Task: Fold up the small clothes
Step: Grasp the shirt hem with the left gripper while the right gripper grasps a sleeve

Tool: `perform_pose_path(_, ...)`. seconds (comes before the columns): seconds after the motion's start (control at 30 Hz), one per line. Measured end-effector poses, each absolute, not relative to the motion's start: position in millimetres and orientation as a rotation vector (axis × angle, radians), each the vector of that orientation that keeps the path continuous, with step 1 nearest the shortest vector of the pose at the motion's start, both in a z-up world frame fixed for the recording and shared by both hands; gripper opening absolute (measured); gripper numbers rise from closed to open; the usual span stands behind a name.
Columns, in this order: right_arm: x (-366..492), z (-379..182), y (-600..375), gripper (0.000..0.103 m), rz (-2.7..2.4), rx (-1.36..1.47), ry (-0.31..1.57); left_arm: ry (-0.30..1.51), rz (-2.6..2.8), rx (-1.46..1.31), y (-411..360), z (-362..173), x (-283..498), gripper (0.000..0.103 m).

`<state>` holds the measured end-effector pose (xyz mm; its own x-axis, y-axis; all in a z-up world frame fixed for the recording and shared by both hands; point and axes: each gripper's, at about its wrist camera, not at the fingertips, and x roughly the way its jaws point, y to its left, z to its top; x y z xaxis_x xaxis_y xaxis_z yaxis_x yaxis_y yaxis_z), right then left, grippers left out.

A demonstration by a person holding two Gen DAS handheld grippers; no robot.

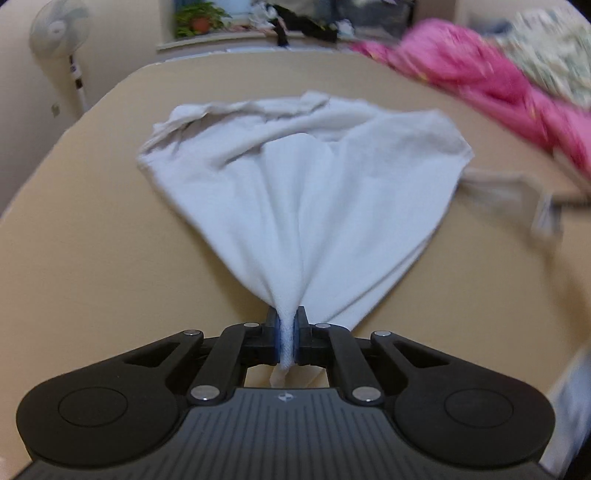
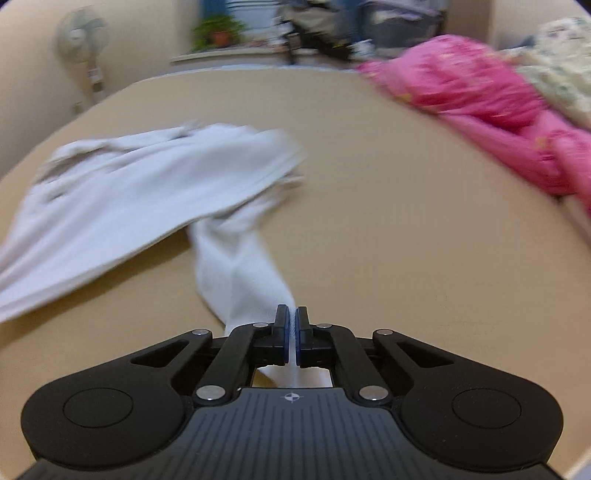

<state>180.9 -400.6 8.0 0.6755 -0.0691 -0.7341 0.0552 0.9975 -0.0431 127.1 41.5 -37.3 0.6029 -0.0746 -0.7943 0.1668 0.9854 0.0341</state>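
A white garment (image 1: 295, 192) lies spread on the tan table (image 1: 92, 240), fanning out from my left gripper (image 1: 287, 332). The left gripper is shut on a bunched corner of it at the near edge. In the right wrist view the same white garment (image 2: 129, 199) lies to the left, and a narrow strip of it (image 2: 240, 280) runs to my right gripper (image 2: 291, 332), which is shut on that strip. The right gripper shows as a blurred shape at the right of the left wrist view (image 1: 546, 218).
A pink cloth pile (image 2: 480, 107) and a floral fabric (image 2: 561, 70) lie at the table's (image 2: 406, 240) far right. A standing fan (image 1: 61, 33), a potted plant (image 1: 199, 20) and dark clutter stand behind the table's far edge.
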Motion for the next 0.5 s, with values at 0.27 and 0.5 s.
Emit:
perform_pose_path(0.27,189,10,-506,0.001,-0.517,0.033,0.716,0.99,-0.21,-0.039,131,-51,81,0.0)
perform_pose_path(0.5,191,13,-478,0.031,-0.452,0.116,0.61,0.904,-0.22,-0.091,143,-42,79,0.024)
